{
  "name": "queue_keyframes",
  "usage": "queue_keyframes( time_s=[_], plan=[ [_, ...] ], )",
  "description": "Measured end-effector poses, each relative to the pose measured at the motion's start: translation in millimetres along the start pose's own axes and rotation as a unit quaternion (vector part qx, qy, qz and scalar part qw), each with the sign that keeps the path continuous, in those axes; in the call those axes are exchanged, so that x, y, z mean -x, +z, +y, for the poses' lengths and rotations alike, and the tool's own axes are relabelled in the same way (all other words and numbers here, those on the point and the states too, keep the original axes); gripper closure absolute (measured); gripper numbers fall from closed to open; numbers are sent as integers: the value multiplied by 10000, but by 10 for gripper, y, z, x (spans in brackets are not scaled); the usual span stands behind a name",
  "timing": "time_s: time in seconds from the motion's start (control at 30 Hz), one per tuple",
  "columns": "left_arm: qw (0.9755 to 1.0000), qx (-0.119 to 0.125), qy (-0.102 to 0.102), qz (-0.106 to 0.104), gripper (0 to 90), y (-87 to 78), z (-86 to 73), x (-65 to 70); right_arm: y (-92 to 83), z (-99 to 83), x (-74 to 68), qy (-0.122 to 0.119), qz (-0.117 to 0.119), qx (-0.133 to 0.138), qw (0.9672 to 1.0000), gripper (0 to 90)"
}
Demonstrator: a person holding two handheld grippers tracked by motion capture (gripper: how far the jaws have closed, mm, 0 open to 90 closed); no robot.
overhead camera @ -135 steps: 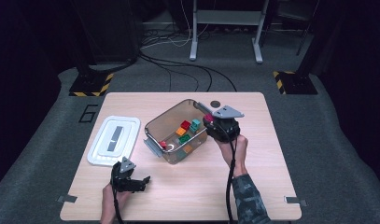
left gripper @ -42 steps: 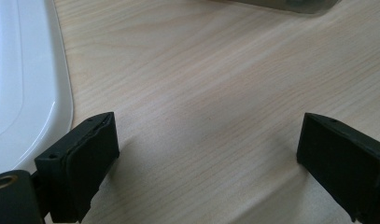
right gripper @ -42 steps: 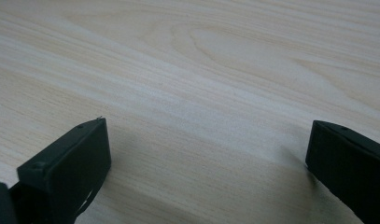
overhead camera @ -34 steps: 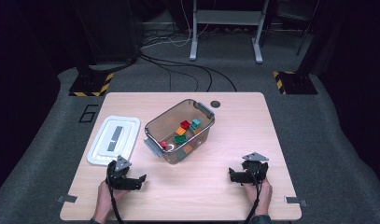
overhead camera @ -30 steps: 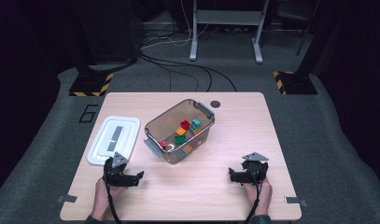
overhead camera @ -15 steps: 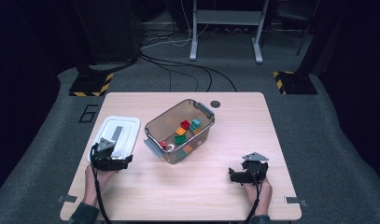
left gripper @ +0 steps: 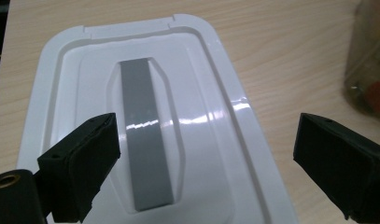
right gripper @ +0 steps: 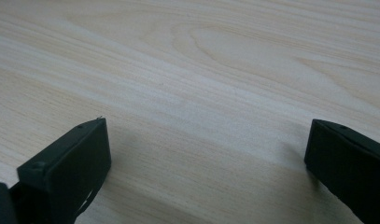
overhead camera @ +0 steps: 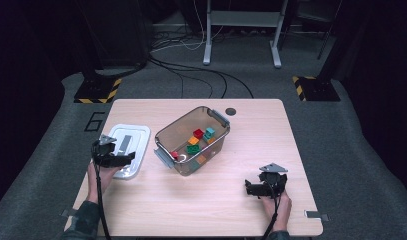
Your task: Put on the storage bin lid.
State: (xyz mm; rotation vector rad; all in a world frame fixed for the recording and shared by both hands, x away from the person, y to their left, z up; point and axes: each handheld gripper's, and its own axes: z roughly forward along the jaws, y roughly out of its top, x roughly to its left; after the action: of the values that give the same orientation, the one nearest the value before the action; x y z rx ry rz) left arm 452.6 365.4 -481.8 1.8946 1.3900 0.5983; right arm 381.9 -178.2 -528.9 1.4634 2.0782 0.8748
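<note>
Standing on the grey carpet, the wooden table (overhead camera: 201, 200) carries everything the work needs, and the largest thing on it is the clear plastic box (overhead camera: 192, 140), which sits open near the middle with small coloured blocks (overhead camera: 198, 134) inside it. Just left of the box, apart from it, the white lid (overhead camera: 133, 140) lies flat on the table with its grey handle strip (left gripper: 143, 140) facing up. The left gripper (overhead camera: 110, 155) hovers over the near part of this lid, its jaws spread wide and holding nothing; in the left gripper view one jaw stands over the left side of the lid and the other beyond its right edge, so the lid's near end lies between them. The step in hand seems to be picking up the lid, most likely to close the box. To do it well, the person should probably lower the gripper until the jaws can close on one firm part, for example the near rim, because the whole lid looks too wide for a safe grip. The lid is smooth and shiny, so a shallow pinch could slip; a deep and level grip is better. The right gripper (overhead camera: 261, 186) rests low at the near right of the table, well apart from the box, jaws open and empty over bare wood
</note>
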Motion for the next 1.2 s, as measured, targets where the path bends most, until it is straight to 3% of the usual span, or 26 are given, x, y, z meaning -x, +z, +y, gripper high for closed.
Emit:
queue_keyframes(
  time_s=[0.2, 0.4, 0.63, 0.7, 0.87, 0.97, 1.2],
  plan=[
    [9997, -118, -184, 90, 56, 152, 91, -141, -2, -1, -2, 6, 12, 0, 10000, 0],
    [9991, -324, -177, 214, 58, 282, 118, -223, -2, -1, -2, 8, 13, 0, 10000, 0],
    [9984, -415, -240, 316, 323, 391, 119, -276, -2, -1, -3, 8, 15, 4, 10000, 0],
    [9978, -477, -281, 354, 348, 421, 110, -288, -2, -1, -3, 6, 14, 5, 10000, 0],
    [9973, -359, -320, 546, 430, 459, 86, -304, -2, -1, -3, 8, 15, 5, 10000, 0],
    [9976, -377, -328, 489, 525, 468, 58, -296, -2, -1, -3, 8, 14, 6, 10000, 0],
    [9974, -242, -321, 592, 621, 456, 14, -251, -2, -2, -4, 10, 13, 8, 10000, 0]
  ],
)
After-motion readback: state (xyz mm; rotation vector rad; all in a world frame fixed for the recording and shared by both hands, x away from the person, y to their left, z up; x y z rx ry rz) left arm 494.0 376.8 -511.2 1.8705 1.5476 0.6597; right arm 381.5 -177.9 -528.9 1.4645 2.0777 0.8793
